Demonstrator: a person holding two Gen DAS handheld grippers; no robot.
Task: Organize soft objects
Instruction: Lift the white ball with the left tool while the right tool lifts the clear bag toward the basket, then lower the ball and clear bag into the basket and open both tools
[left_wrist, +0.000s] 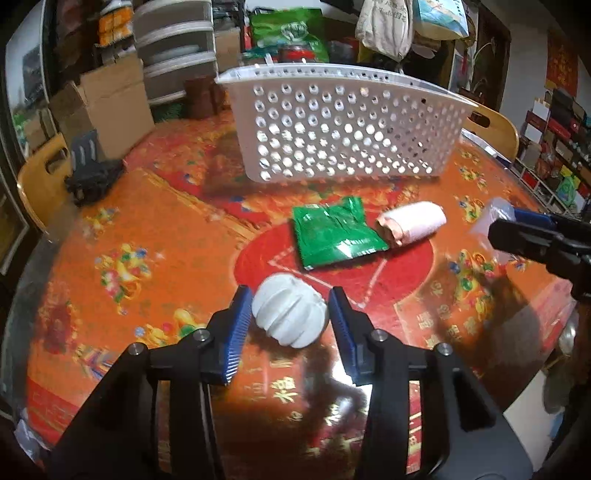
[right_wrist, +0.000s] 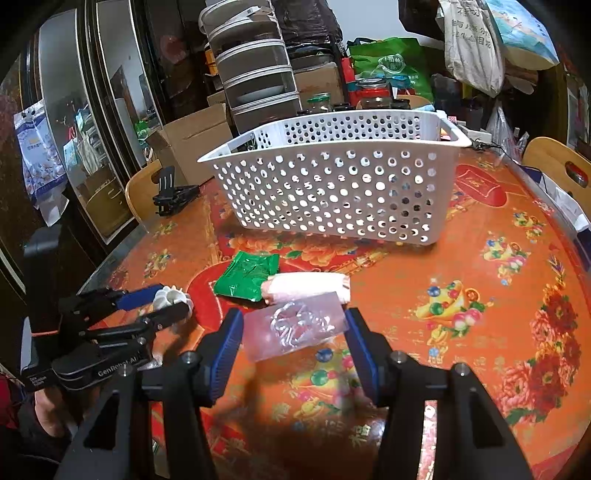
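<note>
A white ribbed soft ball (left_wrist: 290, 314) sits between the blue pads of my left gripper (left_wrist: 290, 295), and both pads rest against its sides. In the right wrist view the left gripper (right_wrist: 173, 299) shows at the lower left with the ball (right_wrist: 171, 295) in it. My right gripper (right_wrist: 293, 317) is shut on a clear plastic packet (right_wrist: 295, 325), held just above the table. From the left wrist view the right gripper (left_wrist: 506, 225) comes in at the right edge. A green packet (left_wrist: 336, 232) and a pink roll (left_wrist: 413, 221) lie side by side before the white perforated basket (left_wrist: 332, 122).
The round table (left_wrist: 147, 240) has a red and orange patterned cover. A black folding stand (left_wrist: 92, 173) sits at its far left edge. Wooden chairs (left_wrist: 40, 177) (left_wrist: 491, 129) stand behind the table. Boxes, drawers and bags crowd the room beyond the basket (right_wrist: 332, 192).
</note>
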